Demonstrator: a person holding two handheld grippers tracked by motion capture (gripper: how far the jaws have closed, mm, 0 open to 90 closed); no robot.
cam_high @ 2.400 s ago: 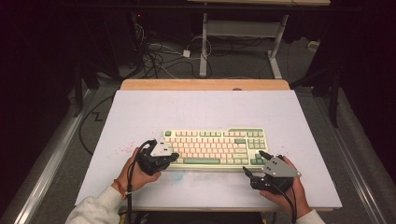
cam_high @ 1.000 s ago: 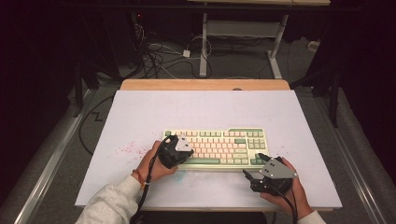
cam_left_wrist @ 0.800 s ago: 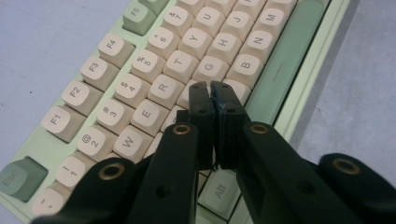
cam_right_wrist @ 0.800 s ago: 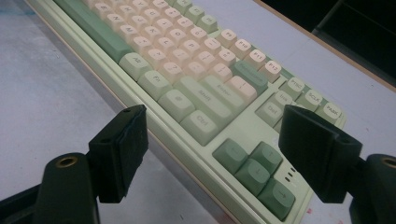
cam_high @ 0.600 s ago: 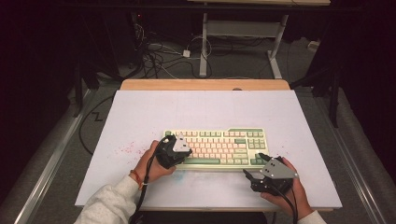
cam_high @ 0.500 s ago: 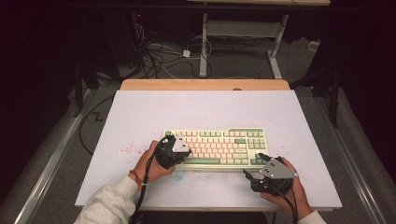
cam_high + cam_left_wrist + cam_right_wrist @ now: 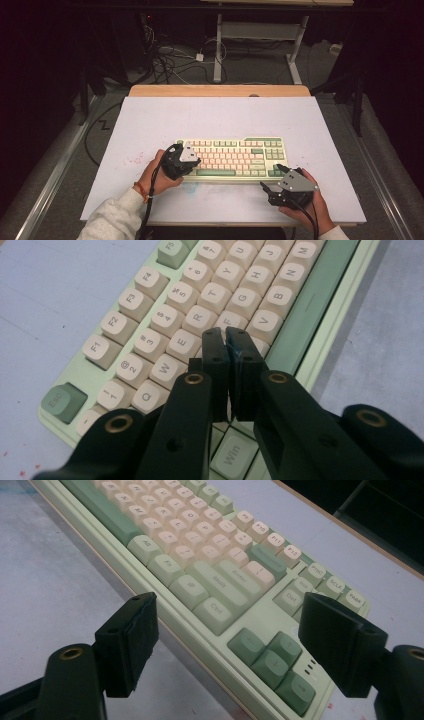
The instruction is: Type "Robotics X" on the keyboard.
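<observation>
Left gripper (image 7: pixel 226 335) jaws closed, tips over the keyboard (image 7: pixel 200 305) keys.

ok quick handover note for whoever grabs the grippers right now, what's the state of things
Left hand-held gripper: jaws shut with nothing between them, tips down over the letter keys on the left part of the keyboard, around D and F. Whether a key is pressed I cannot tell.
Right hand-held gripper: jaws wide open and empty, held off the keyboard's near right corner by the arrow keys, above the table.
Keyboard lies flat in the middle of the table, near the front edge.
Done: left tips brought onto the keys.
Left: probably the key pressing itself; the right has no part yet.
</observation>
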